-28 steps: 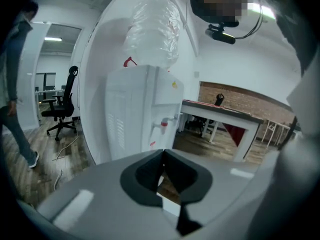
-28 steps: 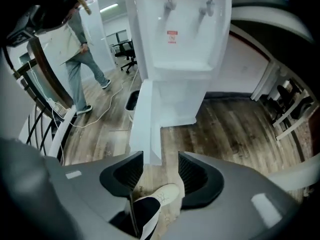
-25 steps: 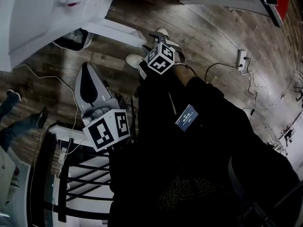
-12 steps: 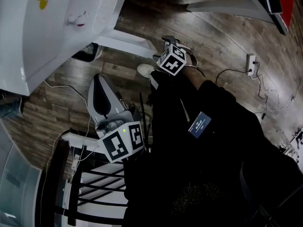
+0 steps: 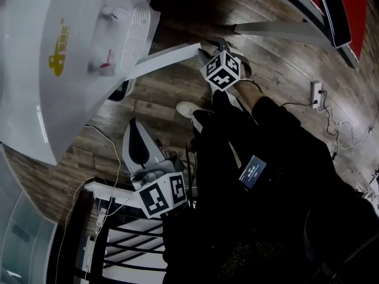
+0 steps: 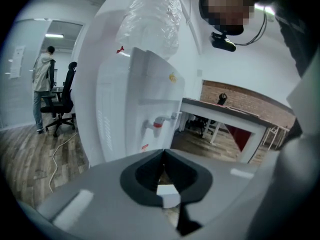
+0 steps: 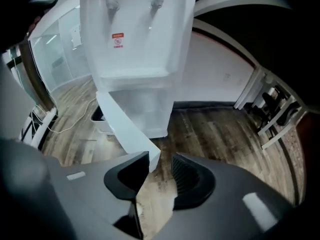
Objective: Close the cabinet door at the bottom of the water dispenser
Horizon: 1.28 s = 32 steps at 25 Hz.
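left gripper (image 6: pixel 163 153): jaws clenched | right gripper (image 7: pixel 160 159): jaws closing, cabinet door (image 7: pixel 125 129) edge between tips, ungripped

A tall white water dispenser (image 5: pixel 59 99) is seen upright on a wood-plank floor (image 7: pixel 220 134). A yellow logo is carried on its side, and two taps are set at its front, one of them red-tipped, with a small red-and-white label beneath them. At its base the cabinet door (image 7: pixel 122 126), a plain white flat panel, is swung wide open. In the right gripper view it is hinged at the left edge of the lower compartment, and the compartment's pale interior is left exposed. In the head view the door (image 5: pixel 169 57) is shown jutting outward from the body, upright, its free edge held well away from the cabinet.
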Each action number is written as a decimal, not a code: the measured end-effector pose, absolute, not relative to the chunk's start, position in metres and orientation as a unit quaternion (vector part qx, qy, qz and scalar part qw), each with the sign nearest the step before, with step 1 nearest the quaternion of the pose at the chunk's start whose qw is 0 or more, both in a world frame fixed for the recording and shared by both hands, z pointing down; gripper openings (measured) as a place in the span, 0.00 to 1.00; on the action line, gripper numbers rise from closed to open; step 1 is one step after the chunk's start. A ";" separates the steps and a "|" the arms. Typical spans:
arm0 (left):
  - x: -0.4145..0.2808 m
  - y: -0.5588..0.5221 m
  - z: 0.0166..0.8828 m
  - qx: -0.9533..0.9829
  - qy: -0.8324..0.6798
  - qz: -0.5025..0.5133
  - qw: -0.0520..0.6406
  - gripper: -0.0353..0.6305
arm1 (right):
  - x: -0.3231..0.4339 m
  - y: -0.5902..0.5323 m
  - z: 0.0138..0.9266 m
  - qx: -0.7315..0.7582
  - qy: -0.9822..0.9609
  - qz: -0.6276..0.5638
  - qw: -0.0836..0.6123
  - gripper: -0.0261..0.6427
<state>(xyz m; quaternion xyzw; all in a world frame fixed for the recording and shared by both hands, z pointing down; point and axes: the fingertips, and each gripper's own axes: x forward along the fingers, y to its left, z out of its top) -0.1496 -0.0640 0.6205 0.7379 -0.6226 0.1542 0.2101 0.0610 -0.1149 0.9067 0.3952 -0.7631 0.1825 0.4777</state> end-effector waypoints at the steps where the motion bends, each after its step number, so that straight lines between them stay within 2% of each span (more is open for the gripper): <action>1: -0.145 -0.067 0.625 0.740 -0.620 0.155 0.210 0.06 | 0.062 -0.131 0.906 0.405 -0.763 0.172 0.474 0.23; 3: -0.137 -0.076 0.635 0.740 -0.619 0.159 0.209 0.06 | 0.065 -0.164 0.905 0.424 -0.762 0.167 0.460 0.20; 12: -0.115 -0.113 0.650 0.730 -0.633 0.163 0.198 0.06 | 0.044 -0.271 0.899 0.424 -0.785 0.153 0.425 0.23; 26: -0.114 -0.121 0.670 0.710 -0.648 0.167 0.220 0.06 | 0.008 -0.337 0.895 0.426 -0.800 0.167 0.388 0.21; 30: -0.115 -0.123 0.672 0.702 -0.655 0.163 0.226 0.06 | 0.009 -0.343 0.897 0.447 -0.793 0.213 0.355 0.26; 32: -0.115 -0.124 0.673 0.701 -0.657 0.167 0.220 0.06 | 0.015 -0.346 0.891 0.466 -0.789 0.210 0.342 0.19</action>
